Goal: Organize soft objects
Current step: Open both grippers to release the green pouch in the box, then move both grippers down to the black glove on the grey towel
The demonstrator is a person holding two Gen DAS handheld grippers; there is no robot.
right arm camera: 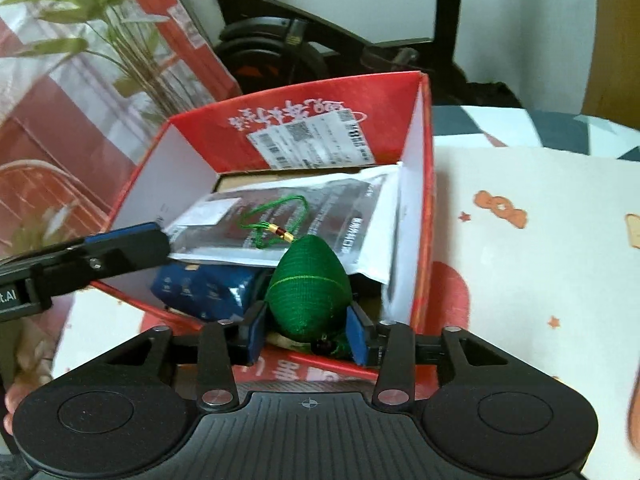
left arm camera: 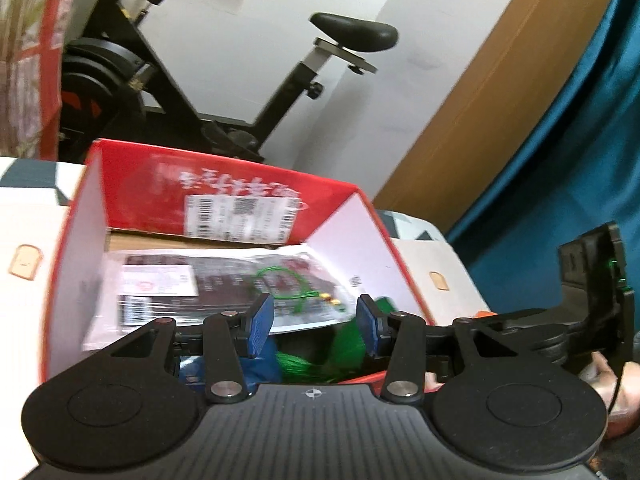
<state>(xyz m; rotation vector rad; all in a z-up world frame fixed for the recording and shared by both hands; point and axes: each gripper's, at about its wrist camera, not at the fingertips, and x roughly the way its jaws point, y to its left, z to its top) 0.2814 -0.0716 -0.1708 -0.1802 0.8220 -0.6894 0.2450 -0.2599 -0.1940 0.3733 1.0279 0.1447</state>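
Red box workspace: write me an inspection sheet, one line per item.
Surface: white printed cloth under the box.
Job's things: open red box holding a plastic packet, a blue packet and a green netted ornament. The ornament's green cord lies on the plastic packet.
Clutter: nothing seen.
Grippers: left gripper is open over the box with nothing between its pads. Right gripper has the ornament between its pads, but I cannot tell whether they press on it.
Cables: nothing seen.
Surroundings: exercise bike, plant, teal curtain.
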